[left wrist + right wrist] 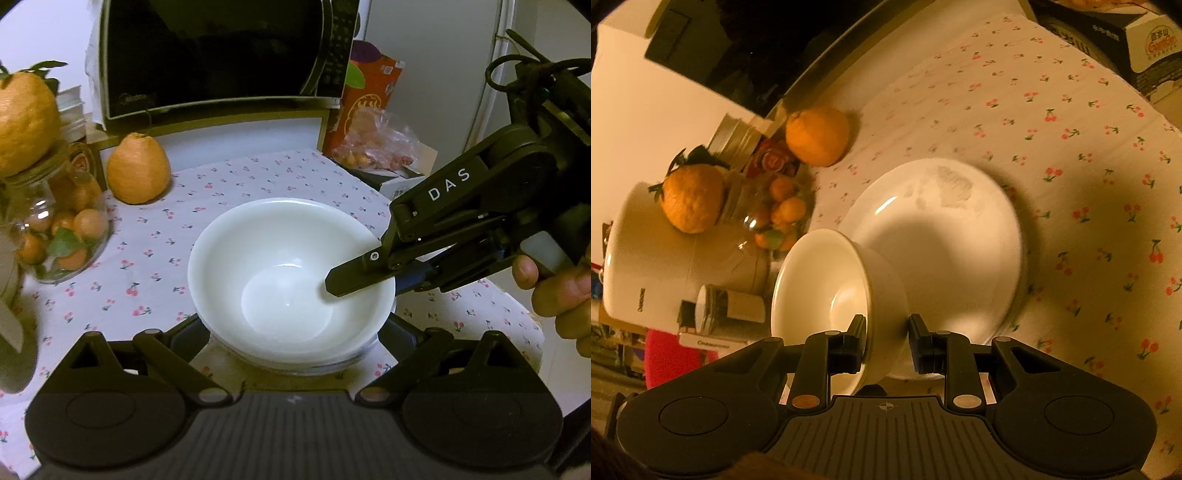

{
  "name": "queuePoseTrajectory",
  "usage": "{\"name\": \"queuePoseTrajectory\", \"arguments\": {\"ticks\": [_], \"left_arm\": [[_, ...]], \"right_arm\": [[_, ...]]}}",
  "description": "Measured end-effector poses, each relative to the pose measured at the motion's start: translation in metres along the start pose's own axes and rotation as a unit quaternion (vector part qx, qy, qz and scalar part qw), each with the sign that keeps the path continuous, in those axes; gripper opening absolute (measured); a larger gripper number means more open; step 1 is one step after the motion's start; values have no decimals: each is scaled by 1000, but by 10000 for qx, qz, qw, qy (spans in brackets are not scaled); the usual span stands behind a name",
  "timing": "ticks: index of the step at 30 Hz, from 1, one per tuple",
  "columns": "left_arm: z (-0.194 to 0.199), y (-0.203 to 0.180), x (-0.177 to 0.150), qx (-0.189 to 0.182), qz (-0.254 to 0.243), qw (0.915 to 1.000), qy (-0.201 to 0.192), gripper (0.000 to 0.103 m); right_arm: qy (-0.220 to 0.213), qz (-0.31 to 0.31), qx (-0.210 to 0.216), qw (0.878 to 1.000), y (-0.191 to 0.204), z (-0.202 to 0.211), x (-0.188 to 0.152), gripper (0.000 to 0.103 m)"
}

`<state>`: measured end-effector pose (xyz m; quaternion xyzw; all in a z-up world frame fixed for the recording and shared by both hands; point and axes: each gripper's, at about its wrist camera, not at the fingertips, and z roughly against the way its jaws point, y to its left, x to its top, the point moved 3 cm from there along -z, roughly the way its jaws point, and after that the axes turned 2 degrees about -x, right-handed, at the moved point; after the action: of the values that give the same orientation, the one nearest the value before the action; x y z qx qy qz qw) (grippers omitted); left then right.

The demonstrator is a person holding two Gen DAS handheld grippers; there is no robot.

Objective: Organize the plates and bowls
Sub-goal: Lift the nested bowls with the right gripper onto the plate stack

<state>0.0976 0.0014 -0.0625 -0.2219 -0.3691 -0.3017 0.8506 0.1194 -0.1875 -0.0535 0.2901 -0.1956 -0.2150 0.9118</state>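
Left hand-held gripper [295,334]: fingertips hidden behind the bowl [291,273], so jaw state unreadable. Plate [332,363] under the bowl shows only a thin rim. Right wrist view: plate's near edge motion-blurred; box [1145,40] cut off at the top edge.

Bowl [291,280] sits directly ahead of the left gripper [295,332], between its spread fingers, atop a plate [314,363] on the tablecloth [236,184]. Right gripper [364,277] reaches in from the right, one finger inside the bowl, one outside its wall. Orange [138,170] ahead-left; jar [55,225] further left. Microwave [221,55] behind.
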Motion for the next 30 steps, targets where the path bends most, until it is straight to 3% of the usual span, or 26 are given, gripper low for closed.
{"name": "queuePoseTrajectory", "arguments": {"ticks": [12,30], "left_arm": [[-36,-5,10,-20,89,9999,139,97],[-46,-10,17,164,66,9998,-3,97]], "right_arm": [[-97,-263,-126,9995,-25,-6,21,24],[-122,-487,-70,9987,-33,-8,30,25]]}}
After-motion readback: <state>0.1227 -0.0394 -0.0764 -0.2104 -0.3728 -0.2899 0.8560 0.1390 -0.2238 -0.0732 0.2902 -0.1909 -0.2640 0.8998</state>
